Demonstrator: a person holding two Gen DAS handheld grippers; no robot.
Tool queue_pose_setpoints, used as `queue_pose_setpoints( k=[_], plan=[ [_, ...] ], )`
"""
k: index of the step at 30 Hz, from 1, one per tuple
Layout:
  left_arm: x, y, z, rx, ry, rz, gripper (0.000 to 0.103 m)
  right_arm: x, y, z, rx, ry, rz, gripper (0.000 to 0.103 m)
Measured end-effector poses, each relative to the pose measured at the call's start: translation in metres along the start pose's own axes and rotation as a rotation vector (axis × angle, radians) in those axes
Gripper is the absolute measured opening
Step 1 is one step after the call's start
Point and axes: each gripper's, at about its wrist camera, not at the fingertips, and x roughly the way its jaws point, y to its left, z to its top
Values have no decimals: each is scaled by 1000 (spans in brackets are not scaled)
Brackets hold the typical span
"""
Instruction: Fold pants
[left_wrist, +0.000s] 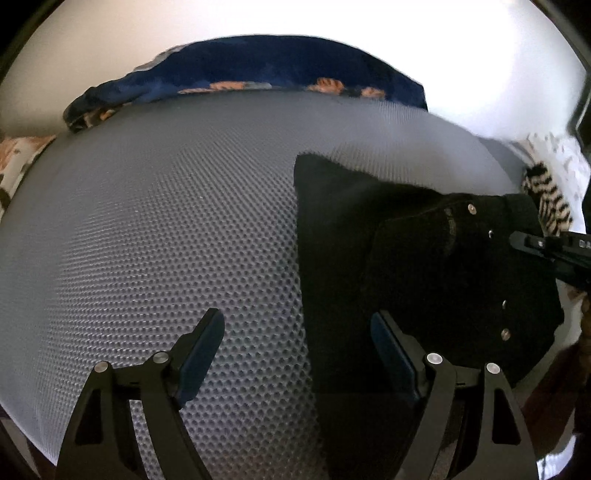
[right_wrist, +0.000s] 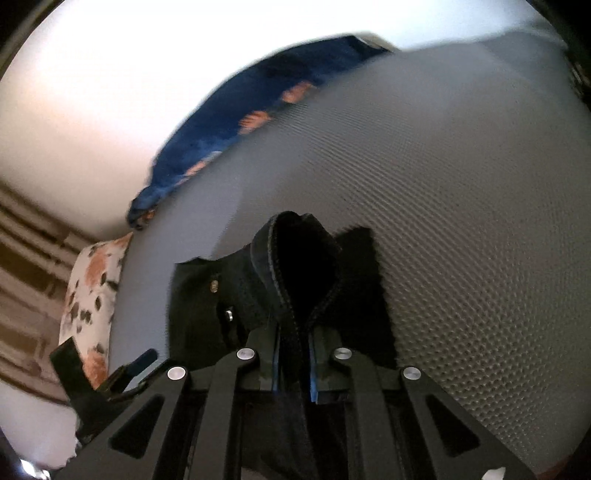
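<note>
While our right gripper (right_wrist: 293, 363) pinches the waistband of the black denim pants (left_wrist: 424, 258), already partly folded near the grey dimpled mattress's (left_wrist: 166, 221) right edge, our left gripper (left_wrist: 297, 350) hovers spread; more folding likely remains.

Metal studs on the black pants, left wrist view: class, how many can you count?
4: one stud near the waistband top, one just below, two lower down. Folds may hide more.

The pants (left_wrist: 424, 258) are black with silver rivets, the mat (left_wrist: 166, 221) is grey with a dimpled dot pattern, the blanket (left_wrist: 277, 70) navy with orange flowers, and the pillow (right_wrist: 92, 291) white with orange-and-black blotches.
</note>
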Motion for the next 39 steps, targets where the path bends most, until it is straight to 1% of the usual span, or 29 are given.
queue_pose_setpoints(
  k=[2, 3, 4, 5, 7, 11, 17, 18, 20, 21, 24, 29, 32, 39],
  plan=[
    [10, -2, -2, 21, 15, 14, 82, 8, -9, -3, 25, 5, 3, 12],
    [14, -3, -2, 30, 19, 17, 83, 9, -11, -2, 29, 4, 7, 15],
    [16, -4, -2, 37, 21, 23, 85, 8, -11, -2, 32, 6, -6, 24],
    [17, -4, -3, 40, 16, 29, 86, 6, -12, -2, 33, 8, -16, 29],
    [17, -3, -3, 40, 16, 28, 86, 2, -12, -5, 41, 13, -19, 33],
    [13, 1, -6, 8, 35, 2, 86, -13, -14, -21, 54, 19, -27, 33],
    [2, -2, -21, 16, 39, -17, 86, -34, -18, -58, 95, 36, -25, 33],
    [0, -3, -24, 19, 40, -23, 86, -37, -18, -64, 101, 36, -25, 32],
    [-4, -5, -30, 28, 41, -23, 86, -44, -17, -72, 100, 27, -31, 24],
    [-5, -6, -31, 32, 41, -23, 86, -47, -15, -75, 90, 22, -49, 19],
    [-10, -9, -34, 51, 40, -27, 86, -57, -7, -80, 48, 6, -90, 14],
    [-10, -13, -44, 88, 36, -9, 86, -53, -4, -89, 18, 17, -135, 13],
    [-8, -11, -44, 76, 42, -19, 86, -48, -9, -89, 37, 20, -132, 13],
    [-5, -10, -42, 63, 36, -30, 86, -50, -8, -90, 44, 15, -133, 14]
  ],
)
